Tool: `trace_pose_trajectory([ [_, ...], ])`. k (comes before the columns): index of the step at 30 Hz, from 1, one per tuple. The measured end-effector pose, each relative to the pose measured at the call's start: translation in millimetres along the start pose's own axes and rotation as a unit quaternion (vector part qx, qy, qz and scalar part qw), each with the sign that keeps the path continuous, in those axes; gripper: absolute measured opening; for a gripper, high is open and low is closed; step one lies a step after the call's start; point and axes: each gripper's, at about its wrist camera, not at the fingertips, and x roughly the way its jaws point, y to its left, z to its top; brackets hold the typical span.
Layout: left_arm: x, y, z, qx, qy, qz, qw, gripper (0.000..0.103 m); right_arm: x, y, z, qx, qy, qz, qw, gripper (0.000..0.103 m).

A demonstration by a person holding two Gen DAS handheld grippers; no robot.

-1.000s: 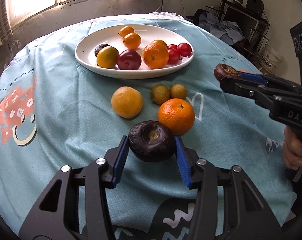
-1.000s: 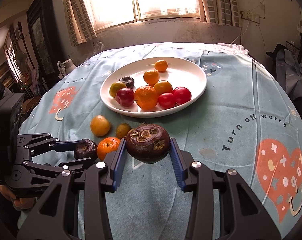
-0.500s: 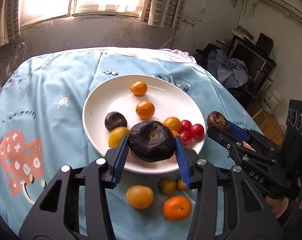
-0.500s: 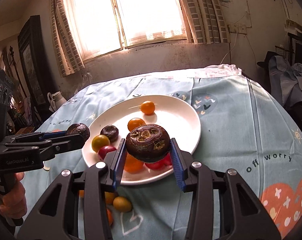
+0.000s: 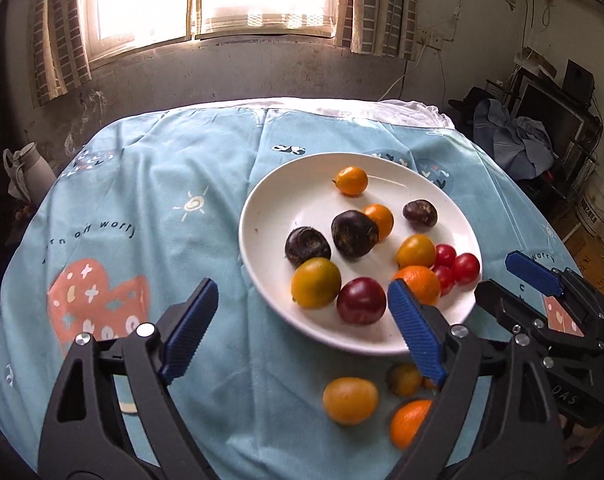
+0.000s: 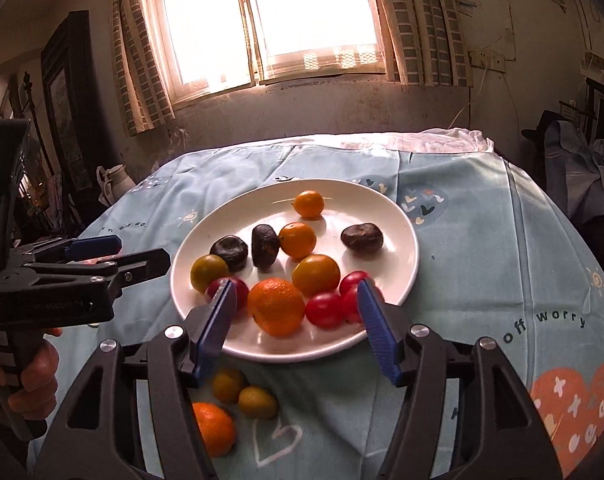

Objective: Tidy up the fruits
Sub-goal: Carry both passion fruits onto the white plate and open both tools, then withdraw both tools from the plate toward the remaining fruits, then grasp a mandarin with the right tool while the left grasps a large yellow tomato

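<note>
fruits left on the cloth (image 5: 230,380) lie below the plate (image 5: 262,256), nearest the left gripper (image 5: 300,332); an orange (image 5: 409,424) sits by its right finger. both grippers, right gripper (image 6: 298,326) too, are opening, empty.

Half hidden behind the right-hand finger (image 5: 415,336) of the left wrist view: an orange (image 5: 409,424), blurred, and a small fruit (image 5: 404,379) beside it. In the right wrist view, plum (image 6: 238,290) and tomatoes (image 6: 353,296) partly covered by fingers (image 6: 375,332). Hand (image 6: 30,380) cut off at the edge. Possibly a jug (image 6: 116,184), too dim to tell.
</note>
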Motion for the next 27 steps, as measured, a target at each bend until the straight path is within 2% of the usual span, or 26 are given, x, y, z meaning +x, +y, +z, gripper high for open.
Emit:
trace_pose_trajectory([
  [3,-21.5,15.3,-34.4,-0.028,-0.009,-0.001,0.9996,0.096,-16.2,20.6,-19.4,-0.016,0.015,0.003,1.000,0.063],
  [7,-27.7,33.4,-59.5,-0.056,-0.004,0.009,0.9984,0.096,-17.3,47.0,-45.9,-0.048,0.056,0.010,0.997,0.063],
  [9,-27.5,42.8,-62.6,-0.076,-0.003,0.021,0.9969,0.096,-12.8,57.4,-53.6,-0.065,0.075,0.015,0.995,0.063],
  [13,-32.8,54.5,-60.0,-0.097,-0.014,0.019,0.9950,0.096,-6.1,66.2,-59.0,-0.083,0.087,0.011,0.993,0.063],
  [22,-39.2,42.5,-59.3,-0.075,-0.027,0.023,0.9966,0.096,11.3,67.6,-68.9,-0.089,0.123,0.013,0.988,0.061],
  [27,-39.6,40.8,-59.6,-0.070,-0.028,0.024,0.9969,0.096,18.5,69.1,-73.0,-0.095,0.139,0.005,0.986,0.045],
])
